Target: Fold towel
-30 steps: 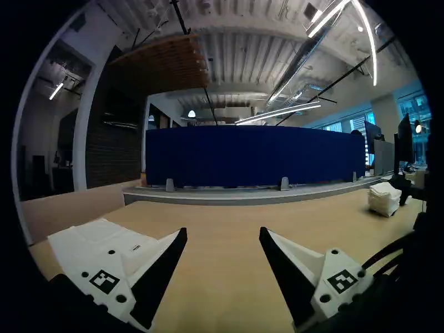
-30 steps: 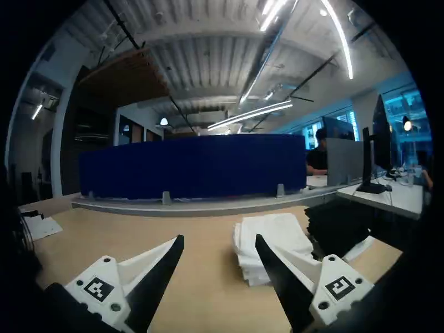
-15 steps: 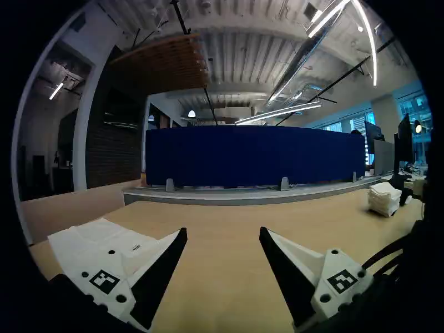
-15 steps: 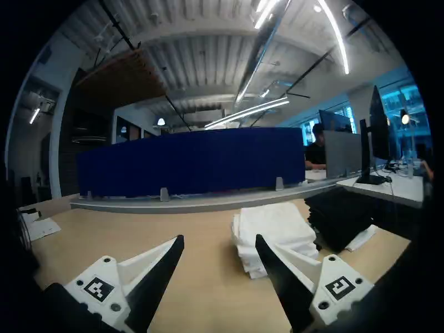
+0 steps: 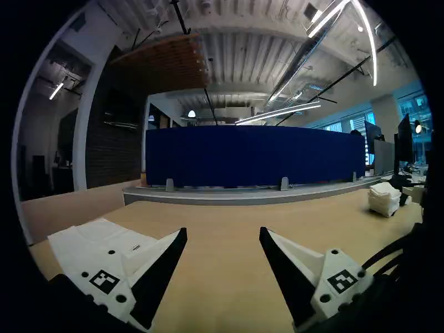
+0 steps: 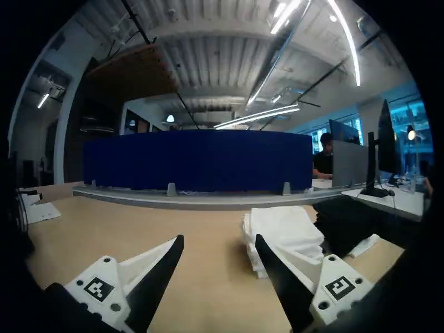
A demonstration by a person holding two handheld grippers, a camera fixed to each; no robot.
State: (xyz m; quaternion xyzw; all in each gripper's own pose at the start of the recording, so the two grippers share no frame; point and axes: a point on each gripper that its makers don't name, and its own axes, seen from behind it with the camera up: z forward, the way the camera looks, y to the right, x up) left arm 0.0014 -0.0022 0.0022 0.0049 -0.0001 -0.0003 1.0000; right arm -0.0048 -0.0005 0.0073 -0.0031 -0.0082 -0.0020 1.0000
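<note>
Change from the earlier frames: in the right gripper view the stack of white towels (image 6: 284, 232) has shifted slightly to the right and the table's far edge sits more level. The right gripper (image 6: 218, 237) has therefore swung a little. The left gripper view is practically unchanged, so the left gripper (image 5: 222, 230) has held its position.

Finger state: both grippers have their fingers spread wide with nothing between them. Neither touches cloth.

Location of the work item: the towels lie in a neat folded stack on the light wood-grain table (image 6: 133, 222), just ahead of the right gripper and partly behind the finger on the right of that view. In the left gripper view the same stack (image 5: 384, 198) sits well off to the right. A pile of dark fabric (image 6: 347, 222) lies just beside the stack.

Handling estimate: the towels are likely light, soft and limp, with a napped surface that grips well and cannot break. A single layer will probably sag once lifted. Recommended hold: pinch the top towel alone at a corner or free edge, so that lower layers are not dragged along.

Materials: the table is smooth and matte. The fingers are white wedges with black inner faces. The blue partition (image 6: 194, 161) behind appears fabric-covered.
</note>
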